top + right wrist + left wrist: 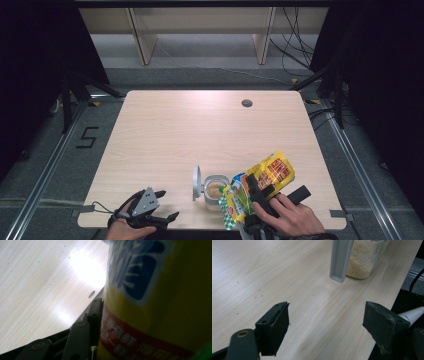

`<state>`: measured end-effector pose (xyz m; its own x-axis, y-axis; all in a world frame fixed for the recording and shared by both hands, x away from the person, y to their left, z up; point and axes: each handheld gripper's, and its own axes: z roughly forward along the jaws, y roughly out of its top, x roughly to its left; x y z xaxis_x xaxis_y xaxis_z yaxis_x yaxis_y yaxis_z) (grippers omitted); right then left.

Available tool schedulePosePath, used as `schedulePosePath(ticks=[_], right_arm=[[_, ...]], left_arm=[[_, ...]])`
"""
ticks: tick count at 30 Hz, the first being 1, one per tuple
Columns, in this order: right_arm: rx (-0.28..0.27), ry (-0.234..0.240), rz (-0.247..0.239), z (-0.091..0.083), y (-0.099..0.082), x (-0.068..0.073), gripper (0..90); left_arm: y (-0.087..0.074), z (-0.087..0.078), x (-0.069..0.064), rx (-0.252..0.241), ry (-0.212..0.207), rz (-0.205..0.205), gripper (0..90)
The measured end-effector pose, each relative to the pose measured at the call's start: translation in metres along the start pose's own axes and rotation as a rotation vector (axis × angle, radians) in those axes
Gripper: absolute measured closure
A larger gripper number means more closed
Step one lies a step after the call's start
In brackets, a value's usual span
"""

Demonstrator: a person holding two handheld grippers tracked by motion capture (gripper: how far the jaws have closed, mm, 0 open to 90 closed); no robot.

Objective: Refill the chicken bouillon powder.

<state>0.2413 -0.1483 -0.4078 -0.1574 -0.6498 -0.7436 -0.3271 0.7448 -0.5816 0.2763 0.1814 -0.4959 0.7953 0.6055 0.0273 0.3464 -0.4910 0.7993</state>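
My right hand-held gripper point(257, 187) pinches the packet point(260, 182) over the open jar point(216, 192) at the worktop's point(200, 130) near edge; pouring seems unfinished. My left hand-held gripper point(162, 205) gapes empty.

One jar point(216, 190) (lid point(196, 183) flipped open) sits on one table point(200, 130). Two snack bags point(250, 192). Two grippers point(150, 212).
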Motion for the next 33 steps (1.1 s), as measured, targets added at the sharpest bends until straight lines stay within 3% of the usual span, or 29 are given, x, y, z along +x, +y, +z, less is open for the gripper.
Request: schedulePosePath(ticks=[6,8,14,16,19,22,23,25,28,31,33], right_arm=[[-0.013,-0.012,0.005,0.0002,-0.0008,0.0005,64.6],[-0.003,-0.009,-0.021,0.0007,-0.0023,-0.0007,64.6],[-0.011,0.001,0.006,0.0007,-0.0002,0.0007,64.6],[-0.009,-0.011,-0.022,0.0009,-0.0020,-0.0008,64.7],[-0.002,0.001,0.016,0.0005,-0.0023,0.0014,64.7],[-0.008,0.001,0.011,0.0008,-0.0030,0.0007,64.6],[-0.004,-0.013,-0.016,0.0005,-0.0040,-0.0008,64.7],[-0.002,-0.002,0.017,0.0002,-0.0040,0.0006,64.7],[-0.008,-0.015,-0.014,0.0009,-0.0044,-0.0003,64.7],[-0.006,-0.011,-0.004,0.0006,-0.0038,0.0002,64.7],[-0.013,-0.013,0.023,0.0006,-0.0037,0.0016,64.7]], left_arm=[[-0.0002,0.0000,-0.0004,-0.003,0.000,-0.008,20.4],[-0.0001,-0.0006,0.0006,0.009,0.002,0.001,20.4],[-0.0001,0.0003,-0.0013,-0.007,-0.007,-0.018,20.4],[0.0000,-0.0008,0.0009,0.009,0.005,0.007,20.4],[-0.0001,0.0002,-0.0007,-0.001,-0.005,-0.010,20.5],[0.0001,-0.0004,0.0007,0.011,0.005,0.009,20.5],[-0.0002,0.0001,-0.0005,-0.004,-0.003,-0.009,20.5],[0.0000,-0.0007,0.0007,0.009,0.003,0.006,20.4],[-0.0001,0.0003,-0.0012,-0.006,-0.008,-0.016,20.5],[-0.0001,-0.0007,0.0005,0.007,0.002,0.004,20.5],[-0.0002,0.0002,-0.0004,-0.001,-0.002,-0.006,20.5]])
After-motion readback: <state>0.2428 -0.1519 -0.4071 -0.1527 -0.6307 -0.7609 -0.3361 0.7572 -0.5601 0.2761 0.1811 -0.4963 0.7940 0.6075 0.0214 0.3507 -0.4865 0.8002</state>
